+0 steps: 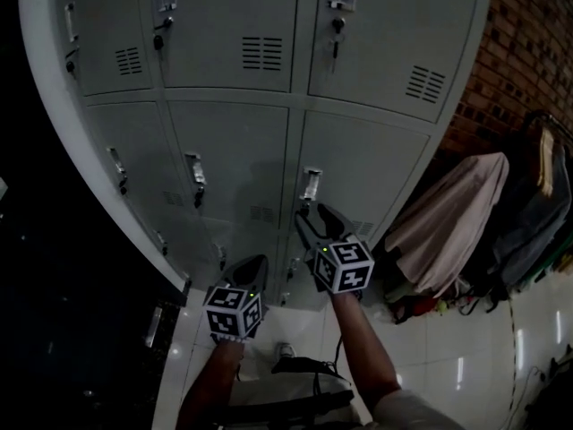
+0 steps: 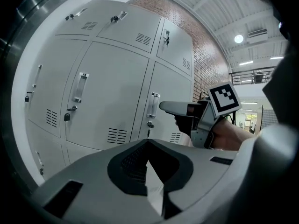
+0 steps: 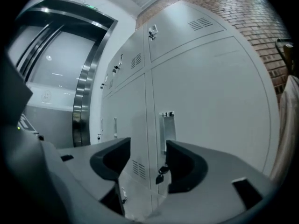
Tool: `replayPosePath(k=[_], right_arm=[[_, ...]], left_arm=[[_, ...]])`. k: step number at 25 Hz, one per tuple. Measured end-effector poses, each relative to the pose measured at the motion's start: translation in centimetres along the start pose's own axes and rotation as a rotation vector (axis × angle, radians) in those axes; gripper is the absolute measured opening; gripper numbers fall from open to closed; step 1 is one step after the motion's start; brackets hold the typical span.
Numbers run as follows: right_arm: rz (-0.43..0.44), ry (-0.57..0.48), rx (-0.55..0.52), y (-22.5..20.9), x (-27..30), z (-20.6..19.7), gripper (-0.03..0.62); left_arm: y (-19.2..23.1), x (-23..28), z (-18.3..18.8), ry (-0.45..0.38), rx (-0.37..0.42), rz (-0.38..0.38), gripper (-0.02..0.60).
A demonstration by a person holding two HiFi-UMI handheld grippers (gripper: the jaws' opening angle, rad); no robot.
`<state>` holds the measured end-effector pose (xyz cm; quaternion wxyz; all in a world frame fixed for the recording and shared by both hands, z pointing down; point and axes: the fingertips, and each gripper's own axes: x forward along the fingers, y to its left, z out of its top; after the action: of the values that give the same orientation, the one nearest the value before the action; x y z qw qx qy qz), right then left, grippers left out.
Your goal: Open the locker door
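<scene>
1. A bank of pale grey sheet-metal lockers [image 1: 233, 25] fills the upper half of the head view.
2. The pale grey sheet-metal locker door [image 1: 367, 173] to be opened is found just right of frame centre, in the middle row, and is seen shut.
3. A small upright silver pull handle [image 1: 311, 184] is set at that door's left edge. A small dark key or padlock [image 3: 161, 171] is seen hanging below it in the right gripper view.
4. The grey two-jaw right gripper [image 1: 315, 220] is held near the pull handle, just below it in the head view. Its jaws are spread wide, and nothing is touched.
5. The matching left gripper [image 1: 255, 265] is held at lower centre, well apart from the lockers, with its jaws together and nothing between them.
6. The door is judged to be thin, stiff steel that swings lightly once unlatched. Its smooth painted face offers no hold.
7. Hold is best taken on the pull handle, clamped across its narrow upright strip. Polished metal may slip, so a firm, square bite is advised.
</scene>
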<state>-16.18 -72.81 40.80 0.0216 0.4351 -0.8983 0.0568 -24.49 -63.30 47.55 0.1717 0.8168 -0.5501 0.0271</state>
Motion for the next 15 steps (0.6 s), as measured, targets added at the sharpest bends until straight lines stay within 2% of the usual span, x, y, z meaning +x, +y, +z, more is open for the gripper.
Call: replayPosePath(k=[5,7,15], right_arm=[[0.003,-0.008,0.002,-0.7,3.4,1.0,0.247],[0.002,-0.016,0.015,-1.0,4.3,1.3,0.270],[-0.006,-0.010,0.019,-1.1,6.9,1.4,0.268]], left_arm=[[1.4,2.1,0.3,0.012,-0.012,0.010,-0.002],[1.7,2.5,0.4,0.017,-0.009,0.011,-0.002],[3.1,2.8,-0.1,0.040,-0.016,0.033,-0.002]])
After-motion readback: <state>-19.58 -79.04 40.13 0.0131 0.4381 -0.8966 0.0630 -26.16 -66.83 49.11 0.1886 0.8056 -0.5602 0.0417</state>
